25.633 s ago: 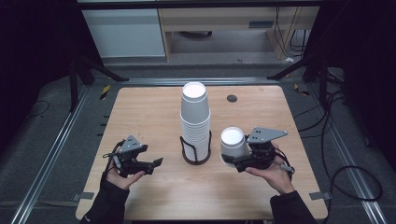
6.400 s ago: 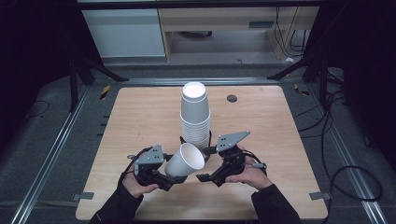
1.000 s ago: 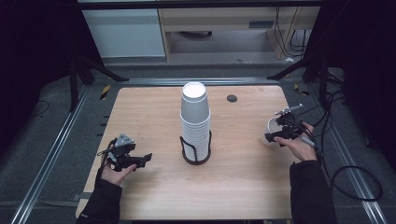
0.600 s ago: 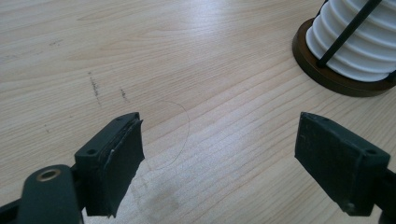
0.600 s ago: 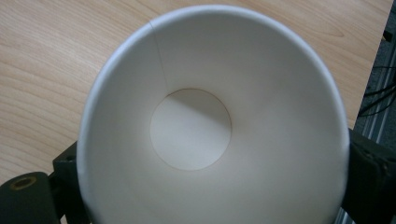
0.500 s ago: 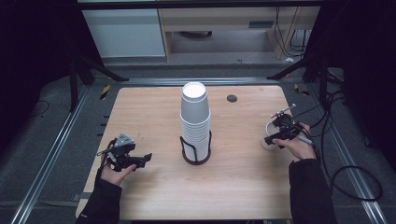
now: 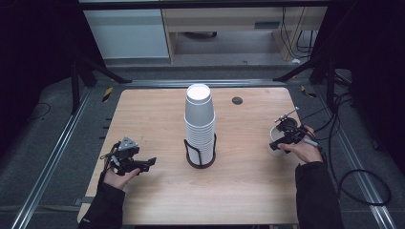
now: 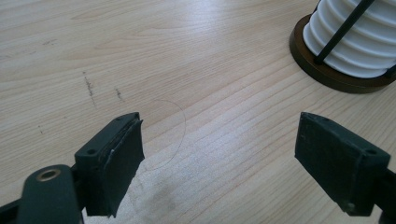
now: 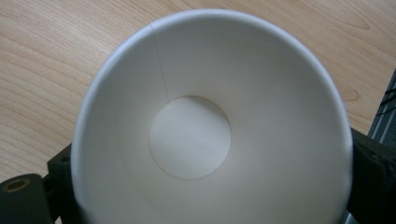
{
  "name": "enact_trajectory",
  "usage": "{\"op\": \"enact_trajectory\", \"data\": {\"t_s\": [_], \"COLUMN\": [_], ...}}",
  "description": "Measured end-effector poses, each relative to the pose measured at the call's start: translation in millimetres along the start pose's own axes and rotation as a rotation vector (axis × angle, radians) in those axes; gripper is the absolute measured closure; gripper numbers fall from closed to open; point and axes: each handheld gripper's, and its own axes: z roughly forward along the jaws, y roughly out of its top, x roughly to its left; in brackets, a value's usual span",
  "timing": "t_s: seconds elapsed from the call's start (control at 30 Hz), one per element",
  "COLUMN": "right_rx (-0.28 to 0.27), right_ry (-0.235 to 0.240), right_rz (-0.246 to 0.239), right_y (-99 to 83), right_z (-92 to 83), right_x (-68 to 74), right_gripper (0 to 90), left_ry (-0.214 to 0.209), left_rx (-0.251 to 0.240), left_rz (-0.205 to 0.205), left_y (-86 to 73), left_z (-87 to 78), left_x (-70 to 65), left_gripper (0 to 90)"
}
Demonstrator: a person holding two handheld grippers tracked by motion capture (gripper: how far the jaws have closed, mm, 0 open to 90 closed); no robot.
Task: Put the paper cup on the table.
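The single white paper cup [image 9: 210, 135] sits between the jaws of my right gripper [image 7: 286, 138], mouth up, close to the right edge of the light wooden worktop [image 7: 157, 109]; in the right gripper view I look straight down into it and see a bare round bottom and one side seam, nothing inside. The jaws stand at either side of its wall and seem to be clamped on it, though whether its base already rests on the wood I cannot tell. I judge the step in hand to be setting this cup down upright near that edge. To do it well I should keep the rim level, lower until the base sits flat, then part the jaws evenly so neither pad drags the thin wall and tips it; a hard squeeze would dent the paper. Toward the middle of the worktop stands the tall stack of white paper cups [image 7: 199, 119], nested upside down in a black wire holder on a dark round base [image 7: 199, 160], so no cup there can hold anything. My left gripper [image 7: 143, 164] rests near the left edge toward the front, jaws wide apart over bare wood, empty, the holder's base just beyond it in the left gripper view.
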Motion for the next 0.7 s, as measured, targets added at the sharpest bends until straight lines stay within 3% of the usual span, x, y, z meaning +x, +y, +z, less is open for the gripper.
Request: {"op": "enact_trajectory", "data": {"t_s": [0.2,0.3,0.57,0.7], "right_rx": [0.001,-0.029,-0.155,-0.253], "right_ry": [0.019,0.026,0.026,0.040], "right_rz": [0.010,0.024,0.044,0.052], "right_y": [-0.3,-0.2,-1.9,-10.2], "right_z": [2.8,-0.7,-29.6,-48.3], "right_x": [1.8,1.3,2.1,5.5], "right_gripper": [3.1,2.2,2.1,2.5], "left_ry": [-0.003,-0.005,-0.005,0.000], "left_rx": [0.000,-0.002,-0.014,-0.013], "left_rz": [0.000,0.001,-0.006,-0.008], "left_y": [-0.2,0.0,0.3,0.1], "left_z": [-0.5,-0.7,-3.0,-4.4], "left_x": [1.0,1.1,1.8,3.5], "left_gripper": [14.6,14.5,14.2,14.1]}}
